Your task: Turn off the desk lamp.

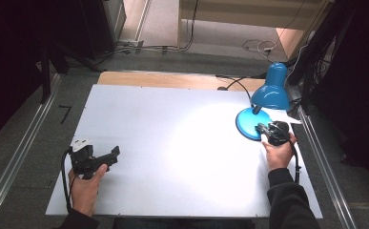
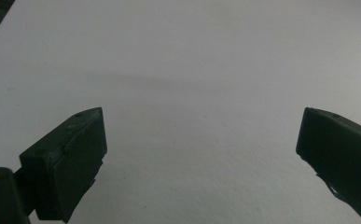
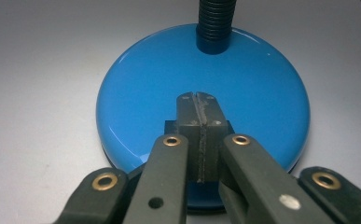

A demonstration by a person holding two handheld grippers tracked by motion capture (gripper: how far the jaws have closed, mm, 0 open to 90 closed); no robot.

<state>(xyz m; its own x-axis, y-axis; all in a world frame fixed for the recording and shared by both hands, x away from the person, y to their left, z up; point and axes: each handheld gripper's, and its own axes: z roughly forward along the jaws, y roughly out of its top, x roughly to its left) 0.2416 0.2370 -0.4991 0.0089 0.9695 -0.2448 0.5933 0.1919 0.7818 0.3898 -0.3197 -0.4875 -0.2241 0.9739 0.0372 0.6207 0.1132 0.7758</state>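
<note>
A blue desk lamp [image 1: 271,90] stands at the right of the white board [image 1: 172,143], lit, its shade bent down over its round base [image 1: 247,122]. My right gripper [image 1: 261,128] is shut, jaws pressed flat together with nothing between them. In the right gripper view its tips [image 3: 197,98] lie on the blue base [image 3: 136,93], over a small dark switch block [image 3: 170,126], in front of the ribbed black neck [image 3: 217,23]. My left gripper [image 1: 113,153] hovers low at the board's near left, open, with bare white board [image 2: 192,93] between its pads [image 2: 82,149].
A black cable [image 1: 234,82] runs from the lamp off the board's far edge. Metal rails [image 1: 25,148] flank the board on both sides. Grey carpet and dark furniture lie beyond the far edge.
</note>
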